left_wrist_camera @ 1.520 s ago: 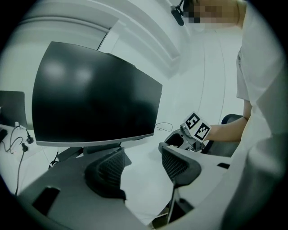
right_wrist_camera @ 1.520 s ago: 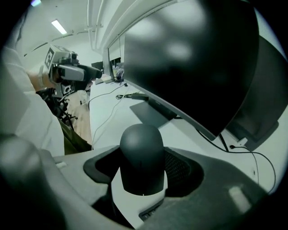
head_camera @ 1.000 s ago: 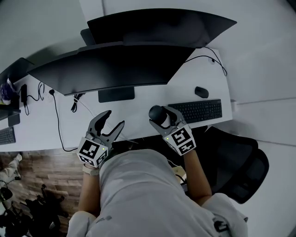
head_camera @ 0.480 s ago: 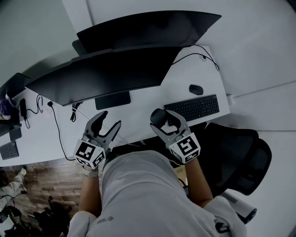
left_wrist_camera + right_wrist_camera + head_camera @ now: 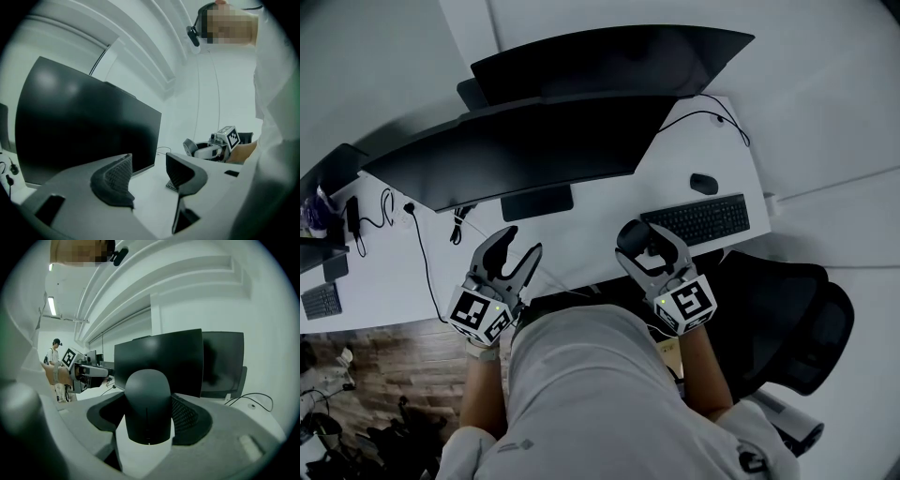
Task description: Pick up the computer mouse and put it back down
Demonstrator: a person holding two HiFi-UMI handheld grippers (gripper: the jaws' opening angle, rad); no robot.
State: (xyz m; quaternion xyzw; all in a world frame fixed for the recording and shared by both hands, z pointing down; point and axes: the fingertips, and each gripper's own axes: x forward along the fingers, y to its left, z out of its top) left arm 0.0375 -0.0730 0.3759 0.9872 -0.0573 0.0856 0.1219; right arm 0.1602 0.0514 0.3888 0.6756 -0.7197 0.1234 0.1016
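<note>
A black computer mouse sits between the jaws of my right gripper, which is shut on its sides near the desk's front edge. In the right gripper view the mouse fills the middle, standing up between the ribbed pads of the right gripper. I cannot tell whether it touches the desk. My left gripper is open and empty over the desk's front edge, left of the right one. Its jaws stand apart with bare desk between them.
A second black mouse lies beyond the black keyboard on the white desk. Two dark monitors span the back, with a stand base ahead of the left gripper. Cables trail at left. An office chair stands at right.
The right gripper, still shut on the mouse, has drifted slightly right and toward me. The left gripper has stayed open and hardly moved.
</note>
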